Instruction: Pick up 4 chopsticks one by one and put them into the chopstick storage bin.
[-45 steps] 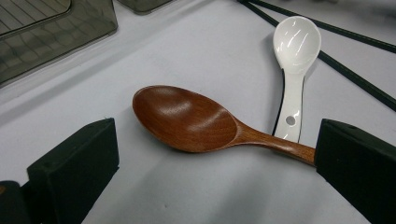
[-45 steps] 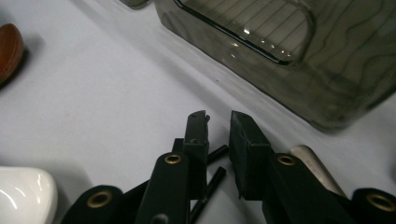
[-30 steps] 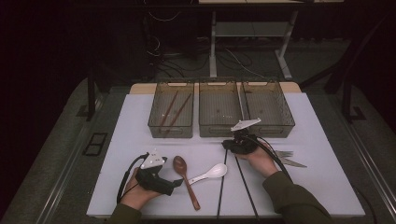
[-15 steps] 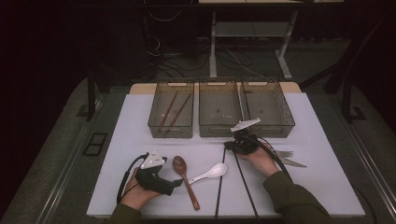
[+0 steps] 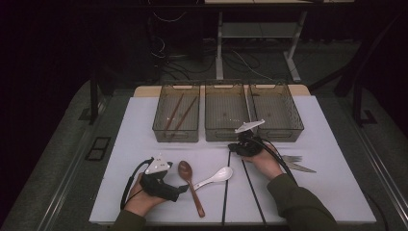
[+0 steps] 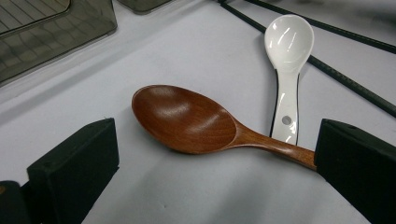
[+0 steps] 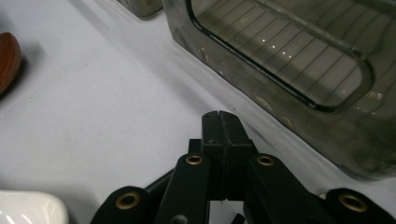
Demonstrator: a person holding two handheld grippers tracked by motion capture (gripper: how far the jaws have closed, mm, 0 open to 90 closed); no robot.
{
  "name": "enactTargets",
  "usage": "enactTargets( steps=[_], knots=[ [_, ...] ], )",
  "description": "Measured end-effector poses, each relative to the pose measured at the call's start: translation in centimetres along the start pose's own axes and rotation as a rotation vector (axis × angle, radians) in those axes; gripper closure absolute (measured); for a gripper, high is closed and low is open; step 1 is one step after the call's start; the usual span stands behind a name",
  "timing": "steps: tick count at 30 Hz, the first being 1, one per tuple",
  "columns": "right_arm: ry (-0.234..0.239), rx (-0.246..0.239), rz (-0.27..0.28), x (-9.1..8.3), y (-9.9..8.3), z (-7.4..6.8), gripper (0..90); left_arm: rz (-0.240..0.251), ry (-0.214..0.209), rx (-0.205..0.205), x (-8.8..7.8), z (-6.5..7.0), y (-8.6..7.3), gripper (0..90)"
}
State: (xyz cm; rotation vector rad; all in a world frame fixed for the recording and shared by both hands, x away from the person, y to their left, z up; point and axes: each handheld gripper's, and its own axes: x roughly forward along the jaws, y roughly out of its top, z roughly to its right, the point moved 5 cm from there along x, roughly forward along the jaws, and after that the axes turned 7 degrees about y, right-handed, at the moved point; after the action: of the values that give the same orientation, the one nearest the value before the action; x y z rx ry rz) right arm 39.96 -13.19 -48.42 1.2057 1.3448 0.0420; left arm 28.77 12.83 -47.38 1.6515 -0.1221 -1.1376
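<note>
My left tongs [image 5: 180, 188] sit low and left of centre in the high view, jaws wide, nothing between the pads. In the left gripper view the wooden spoon [image 6: 196, 122] lies across the gap: bowl toward the left jaw but clear of it, handle running right until it meets the right jaw, which hides its end. I cannot tell whether that pad touches the handle. The white spoon [image 6: 286, 60] lies just behind, its handle close beside or under the wooden one near the right edge of the frame.

My right tongs [image 7: 219, 122] are closed tight on nothing, pads pressed together, having just been closing. They hover over bare bench [image 5: 327, 139] right in front of the middle bin [image 5: 226, 132], at the centre of the high view. A fork and knife [image 5: 296, 163] lie just right of that hand.

I judge the sorting is at the spoon pick-up: the left tongs are lined up but have not gripped. Next I need to bring the jaws in on the neck or handle without snagging the white spoon, lift, and carry it toward the bins at upper centre. The left bin [image 5: 177, 134] already holds chopsticks [image 5: 179, 114].
</note>
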Motion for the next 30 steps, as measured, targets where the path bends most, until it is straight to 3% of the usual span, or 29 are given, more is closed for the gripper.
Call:
enactTargets(
  steps=[6,14,22,30],
  knots=[
    [-0.008,-0.02,0.006,-1.6,-0.2,-0.3,86.4,-0.001,0.001,0.001,-0.1,-0.1,0.0,0.0],
    [-0.017,-0.016,-0.014,-4.0,-2.4,-0.4,76.2,-0.003,0.001,0.003,0.1,0.1,0.0,0.0],
    [-0.03,-0.027,-0.051,-3.5,-3.3,-0.9,73.0,-0.003,0.001,0.002,0.0,0.0,0.0,0.0],
    [-0.07,-0.083,-0.071,-3.2,-3.4,-1.1,78.6,-0.006,0.001,0.006,0.1,0.0,0.0,0.0]
  ],
)
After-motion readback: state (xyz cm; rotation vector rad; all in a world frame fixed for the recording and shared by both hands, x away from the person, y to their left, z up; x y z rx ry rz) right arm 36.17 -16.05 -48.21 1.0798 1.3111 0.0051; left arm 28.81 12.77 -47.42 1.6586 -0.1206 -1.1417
